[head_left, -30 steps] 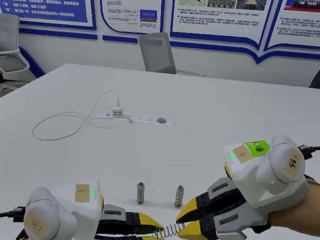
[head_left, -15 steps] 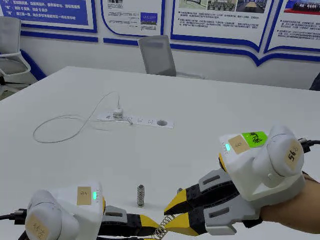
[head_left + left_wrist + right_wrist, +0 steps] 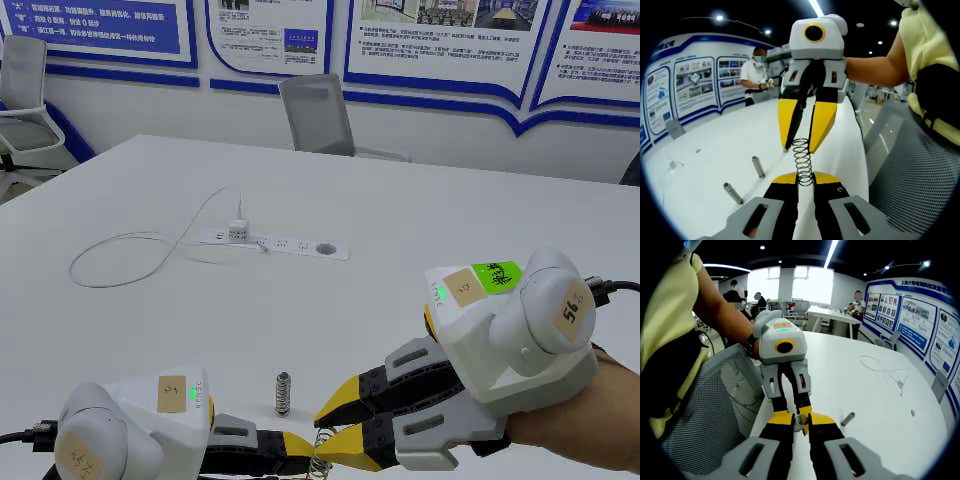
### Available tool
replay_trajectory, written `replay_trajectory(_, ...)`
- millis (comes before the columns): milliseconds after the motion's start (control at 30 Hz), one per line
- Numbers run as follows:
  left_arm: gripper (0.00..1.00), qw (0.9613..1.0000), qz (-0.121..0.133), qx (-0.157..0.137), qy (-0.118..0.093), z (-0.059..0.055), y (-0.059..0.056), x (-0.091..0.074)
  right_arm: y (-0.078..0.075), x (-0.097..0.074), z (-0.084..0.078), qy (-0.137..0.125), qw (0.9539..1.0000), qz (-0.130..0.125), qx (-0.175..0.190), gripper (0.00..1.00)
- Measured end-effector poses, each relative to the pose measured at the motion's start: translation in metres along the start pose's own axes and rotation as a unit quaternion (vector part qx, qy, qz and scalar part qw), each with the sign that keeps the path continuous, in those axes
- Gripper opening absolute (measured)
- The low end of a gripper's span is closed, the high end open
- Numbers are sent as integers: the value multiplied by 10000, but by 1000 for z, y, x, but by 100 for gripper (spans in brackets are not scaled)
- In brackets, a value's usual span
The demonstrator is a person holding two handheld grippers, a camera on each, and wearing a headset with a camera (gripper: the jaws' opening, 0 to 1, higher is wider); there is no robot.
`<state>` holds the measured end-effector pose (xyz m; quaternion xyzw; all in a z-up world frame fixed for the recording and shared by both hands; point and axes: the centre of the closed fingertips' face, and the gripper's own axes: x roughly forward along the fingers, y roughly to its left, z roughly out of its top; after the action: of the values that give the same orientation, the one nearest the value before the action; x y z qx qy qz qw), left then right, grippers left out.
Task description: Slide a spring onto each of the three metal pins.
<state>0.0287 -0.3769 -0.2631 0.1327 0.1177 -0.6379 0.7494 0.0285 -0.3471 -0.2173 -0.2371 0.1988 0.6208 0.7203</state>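
A loose spring [image 3: 320, 453] hangs between my two grippers just above the white table [image 3: 420, 230]. My left gripper [image 3: 298, 455] is shut on one end and my right gripper [image 3: 326, 440] is shut on the other, tip to tip. The left gripper view has the spring [image 3: 802, 157] rising from my left gripper [image 3: 801, 178] into the right gripper [image 3: 801, 146]. In the right gripper view the spring [image 3: 800, 423] sits between my right gripper [image 3: 800, 419] tips. A spring on a pin [image 3: 283, 392] stands just behind. Two such springs [image 3: 758, 166] [image 3: 733, 193] stand on the table.
A power strip [image 3: 285, 242] with a plugged charger and a looping white cable [image 3: 130, 245] lies mid-table. A grey chair [image 3: 315, 110] stands at the far edge. A mesh chair [image 3: 715, 405] is beside the near edge. People stand further off in the room.
My right gripper has moved left, closer to the left one, and now hides the right-hand spring on its pin. The held spring has gone from stretched flat to short and more upright.
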Motion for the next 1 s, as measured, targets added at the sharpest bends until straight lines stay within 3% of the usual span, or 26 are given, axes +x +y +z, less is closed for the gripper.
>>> replay_trajectory(633, 10, 10000, 34, -25, -51, 1, 2, 0, -1, -1, -7, -77, 9992, -82, 384, 16)
replay_trajectory(1000, 10, 9999, 77, -44, -127, 3, 5, 0, -2, 1, -6, -151, 9991, -113, 374, 12)
